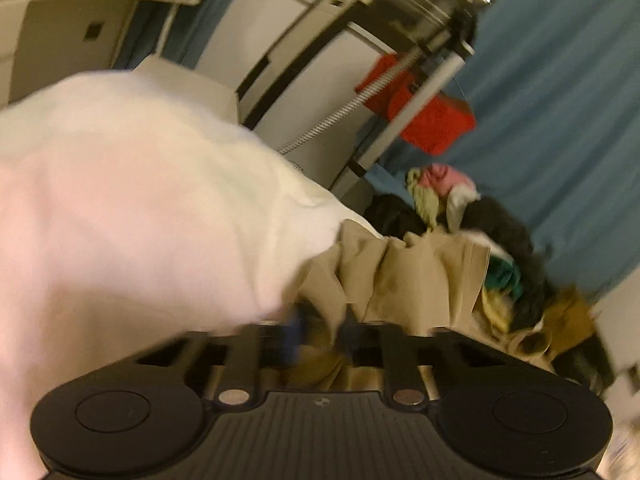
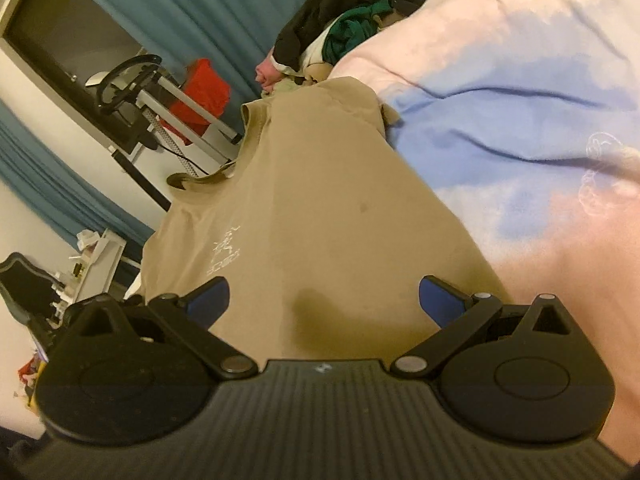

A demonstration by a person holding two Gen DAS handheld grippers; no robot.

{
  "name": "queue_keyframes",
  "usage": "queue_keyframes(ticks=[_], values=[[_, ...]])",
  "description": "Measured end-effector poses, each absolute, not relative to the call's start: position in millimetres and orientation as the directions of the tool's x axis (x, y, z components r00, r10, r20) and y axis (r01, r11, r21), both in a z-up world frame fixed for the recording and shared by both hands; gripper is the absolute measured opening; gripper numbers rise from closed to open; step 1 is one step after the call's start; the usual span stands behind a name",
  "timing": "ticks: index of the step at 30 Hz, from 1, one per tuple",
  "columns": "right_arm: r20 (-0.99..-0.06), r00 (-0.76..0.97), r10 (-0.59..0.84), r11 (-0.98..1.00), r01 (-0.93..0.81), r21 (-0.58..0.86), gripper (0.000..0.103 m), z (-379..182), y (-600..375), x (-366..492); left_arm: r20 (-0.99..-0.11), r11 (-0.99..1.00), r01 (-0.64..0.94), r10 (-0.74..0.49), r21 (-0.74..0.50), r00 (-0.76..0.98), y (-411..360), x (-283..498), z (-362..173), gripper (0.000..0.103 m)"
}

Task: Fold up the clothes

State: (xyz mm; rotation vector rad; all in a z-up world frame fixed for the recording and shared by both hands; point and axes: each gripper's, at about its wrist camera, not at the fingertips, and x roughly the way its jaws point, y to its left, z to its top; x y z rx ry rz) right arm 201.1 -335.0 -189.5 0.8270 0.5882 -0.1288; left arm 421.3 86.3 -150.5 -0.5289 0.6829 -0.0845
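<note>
Pinching bunched cloth, the left gripper [image 1: 320,336] has its blue pads nearly together on the tan cotton T-shirt [image 1: 400,276], which lies on the pastel pink-and-blue bedspread [image 2: 500,100]; keep tension even while lifting, I judge. Right gripper [image 2: 324,300] hovers spread wide, holding nothing. Right view alone shows the shirt's flat chest print; left view is blurred.

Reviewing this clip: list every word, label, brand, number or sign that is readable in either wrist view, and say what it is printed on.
None can be read.
Tan shirt: a small white print on the chest, too small and distorted to read.
Bedspread: a faint white outline drawing near its right edge, no lettering.
Right gripper and left gripper: a tiny mark on each housing, not legible.
Left wrist view: motion-blurred, no text.
</note>
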Motion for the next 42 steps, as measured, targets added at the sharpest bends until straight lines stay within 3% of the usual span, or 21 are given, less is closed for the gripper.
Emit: queue_keyframes(ticks=[2,5,7,9,11,17,19,20,21,25,29,33,38,42], values=[[-0.544,0.830,0.123,0.667,0.337,0.665,0.103,-192,-336,201,-0.597,0.939,-0.061,-0.163,-0.337,0.786,66,422,-139,0.010],[-0.544,0.828,0.135,0.670,0.328,0.665,0.103,-191,-334,199,-0.541,0.995,0.094,-0.092,-0.024,0.836,16,411,-117,0.009],[-0.549,0.825,0.132,0.686,0.324,0.651,0.103,-189,-331,197,-0.492,0.954,0.220,-0.096,0.201,0.865,-26,396,-110,0.009],[-0.547,0.827,0.131,0.683,0.325,0.654,0.103,-188,-332,193,-0.480,0.874,0.336,-0.141,0.351,0.866,-64,381,-113,0.009],[-0.543,0.830,0.131,0.679,0.324,0.659,0.103,-187,-333,191,-0.510,0.800,0.440,-0.200,0.408,0.836,-97,366,-122,0.009],[-0.536,0.835,0.126,0.685,0.317,0.655,0.103,-183,-333,190,-0.620,0.754,0.567,-0.278,0.333,0.734,-144,344,-146,0.021],[-0.536,0.835,0.128,0.679,0.320,0.661,0.103,-184,-334,189,-0.636,0.768,0.576,-0.301,0.280,0.711,-139,340,-146,0.045],[-0.536,0.835,0.128,0.676,0.322,0.663,0.103,-184,-335,188,-0.637,0.781,0.573,-0.314,0.249,0.704,-132,337,-145,0.050],[-0.535,0.835,0.129,0.672,0.323,0.666,0.103,-184,-336,188,-0.633,0.805,0.563,-0.340,0.186,0.695,-119,335,-139,0.055],[-0.535,0.834,0.132,0.665,0.326,0.672,0.103,-185,-336,186,-0.594,0.872,0.482,-0.432,-0.083,0.678,-60,338,-122,0.060],[-0.545,0.828,0.136,0.675,0.325,0.662,0.103,-189,-333,188,-0.565,0.917,0.356,-0.393,-0.180,0.726,-25,370,-119,0.059],[-0.558,0.819,0.137,0.689,0.326,0.647,0.103,-192,-328,194,-0.573,0.926,0.280,-0.377,-0.254,0.727,-18,409,-126,0.038],[-0.559,0.818,0.136,0.702,0.319,0.637,0.103,-196,-327,199,-0.587,0.915,0.278,-0.400,-0.291,0.704,-32,440,-140,0.037],[-0.561,0.817,0.131,0.716,0.314,0.624,0.103,-200,-326,205,-0.641,0.933,0.299,-0.356,-0.201,0.679,-47,449,-148,0.037]])
